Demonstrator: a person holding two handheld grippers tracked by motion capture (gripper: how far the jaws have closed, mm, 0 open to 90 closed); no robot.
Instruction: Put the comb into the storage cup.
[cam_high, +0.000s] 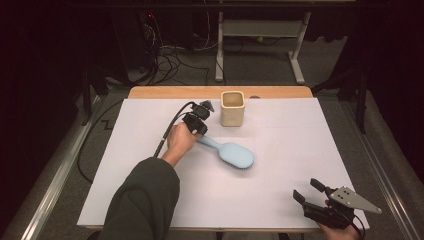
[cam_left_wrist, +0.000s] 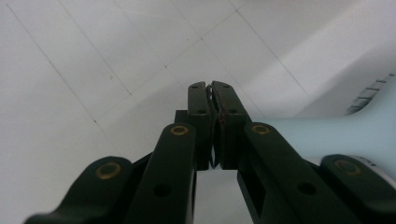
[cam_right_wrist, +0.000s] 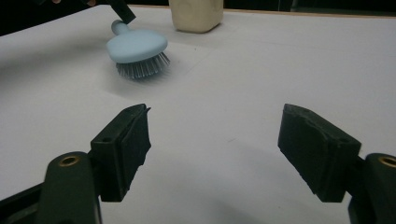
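A light blue plastic hairbrush with dark bristles (cam_high: 229, 151) lies near the middle of the white-covered table (cam_high: 280, 200), bristles down, its head towards the right and its handle pointing up-left. A cream square ceramic cup (cam_high: 232, 108) stands upright near the far edge, apart from the brush and just beyond its handle end.

The step in hand is judged to be the taking hold of the brush by its handle. The left gripper (cam_high: 199, 123) is placed at the handle end. In the left gripper view the left gripper (cam_left_wrist: 213, 88) is seen with its jaws drawn together, almost touching, while the pale blue handle (cam_left_wrist: 327, 135) runs off to the right beside and behind them. Whether the handle's tip is actually pinched between the pads cannot be told from these pictures; only a thin sliver seems caught there. The right gripper (cam_high: 308, 190) is held over the near right corner of the table, well apart from the brush, and in its own view the right gripper (cam_right_wrist: 215, 116) is seen with its jaws spread wide and nothing between them.

For the next move, the hold on the handle would have to be confirmed before any lift. If the brush is meant for the cup, it would have to be raised clear of the table, tipped upright and lowered inside the rim without the cup being knocked.
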